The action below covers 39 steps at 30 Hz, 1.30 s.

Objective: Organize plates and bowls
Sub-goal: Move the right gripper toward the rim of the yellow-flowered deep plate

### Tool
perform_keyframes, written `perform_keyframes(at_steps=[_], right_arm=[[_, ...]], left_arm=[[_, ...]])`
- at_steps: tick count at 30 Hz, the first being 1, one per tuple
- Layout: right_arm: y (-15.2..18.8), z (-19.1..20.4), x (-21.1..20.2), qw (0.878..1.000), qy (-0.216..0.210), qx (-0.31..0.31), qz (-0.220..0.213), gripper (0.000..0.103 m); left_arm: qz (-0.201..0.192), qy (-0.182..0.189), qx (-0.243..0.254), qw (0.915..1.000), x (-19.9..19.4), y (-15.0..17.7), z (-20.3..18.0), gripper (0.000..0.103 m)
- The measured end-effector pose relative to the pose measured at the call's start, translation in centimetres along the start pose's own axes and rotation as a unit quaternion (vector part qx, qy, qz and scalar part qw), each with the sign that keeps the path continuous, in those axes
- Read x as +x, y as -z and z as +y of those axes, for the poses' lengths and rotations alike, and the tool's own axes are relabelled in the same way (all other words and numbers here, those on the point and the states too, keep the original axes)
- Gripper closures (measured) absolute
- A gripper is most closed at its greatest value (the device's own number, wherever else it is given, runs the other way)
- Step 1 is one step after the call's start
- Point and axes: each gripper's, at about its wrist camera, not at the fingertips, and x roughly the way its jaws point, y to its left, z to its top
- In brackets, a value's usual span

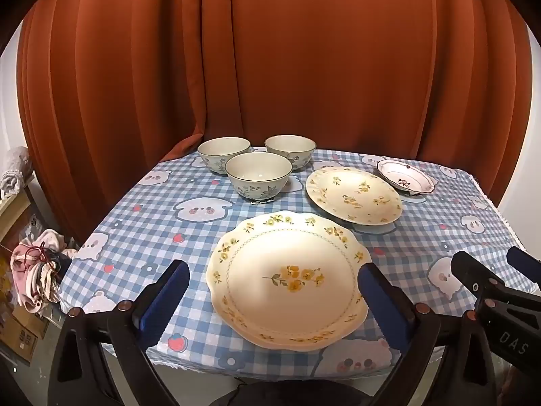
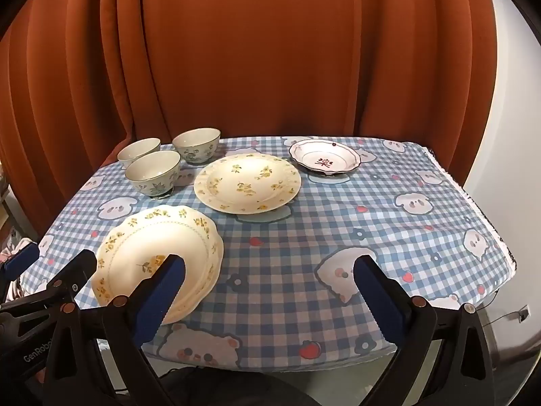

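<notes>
- While both grippers hang at the near edge of the table (image 2: pixel 287 253), the left gripper (image 1: pixel 272 289) has its jaws spread wide on either side of the nearest plate, holding nothing.
- Right gripper (image 2: pixel 268 282) also has its jaws wide apart and empty, over bare cloth just right of that plate.
- Nearest plate (image 1: pixel 287 277) is cream with a scalloped rim, a ring of yellow flowers and a yellow sprig in the middle; it appears to sit on a second matching plate, whose edge shows beneath it.
- Beyond it and a little to the right lies a round plate (image 1: pixel 353 194) scattered with small yellow flowers, apart from the nearest one.
- Three bowls (image 1: pixel 258 174) with blue leaf prints stand upright in a tight cluster at the far left, one in front and two behind.
- At the far right sits a small dish (image 2: pixel 324 159) with a dark wavy rim and a red motif inside, near the round plate but not touching it.
- Blue checked tablecloth (image 2: pixel 389 223) with cartoon animals covers the table.
- Behind the table hangs a rust-orange curtain (image 1: pixel 287 61).
</notes>
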Motion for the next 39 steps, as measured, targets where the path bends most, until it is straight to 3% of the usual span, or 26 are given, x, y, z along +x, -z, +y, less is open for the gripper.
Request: perform_keyframes(at_steps=[39], right_arm=[[0.0, 0.04, -0.37, 1.0, -0.015, 0.009, -0.007, 0.002]], left_arm=[[0.002, -0.002, 0.007, 1.0, -0.14, 0.38, 0.27, 0.003]])
